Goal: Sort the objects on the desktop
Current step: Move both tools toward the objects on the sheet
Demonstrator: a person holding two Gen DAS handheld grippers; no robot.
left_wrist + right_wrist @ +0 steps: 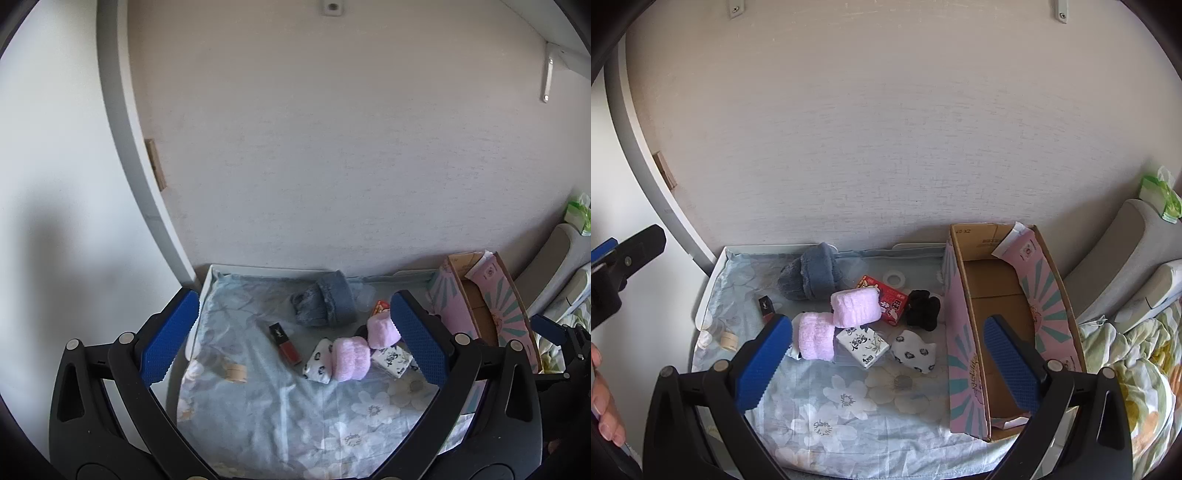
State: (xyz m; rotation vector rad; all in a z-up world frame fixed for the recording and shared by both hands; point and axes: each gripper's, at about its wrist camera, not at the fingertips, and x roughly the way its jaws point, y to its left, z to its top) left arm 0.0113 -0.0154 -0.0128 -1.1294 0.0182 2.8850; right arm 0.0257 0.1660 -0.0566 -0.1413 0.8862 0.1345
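- Both tools hang over the table's near edge, jaws spread wide, nothing held. Left tool (295, 332) faces the pile; right tool (886, 354) sits toward the table's right side, its right finger in front of the box.
- Table (701, 295) is covered by a floral cloth (827, 413); near half bare.
- Mid-table cluster, ahead of and between both sets of fingers: two pink towel rolls (816, 336) (856, 308) touching, one propped partly on the other; tissue pack (862, 347) just beside them; spotted pouch (914, 350) to its right.
- Behind those: red carton (892, 300) partly under the upper roll, black hair claw (923, 308) just beside it, near the box wall.
- Left side: lipstick (284, 341) lying flat, small tape roll (236, 373) nearer the left edge.
- Far edge: grey-blue slipper (810, 277) and clear tape roll (894, 277), against the wall.
- Open cardboard box (964, 332) stands along the right edge, looks empty. Likely the drop target; nothing sorted yet.
- Risks, my read:
  - Rolls are stacked and soft: grabbing one probably drags or topples the other onto the carton.
  - Loose cloth may snag on a low finger and shift everything.
  - Tall near wall of the box: a carried item could clip it.
  - Lipstick is thin and flat; easy to miss.
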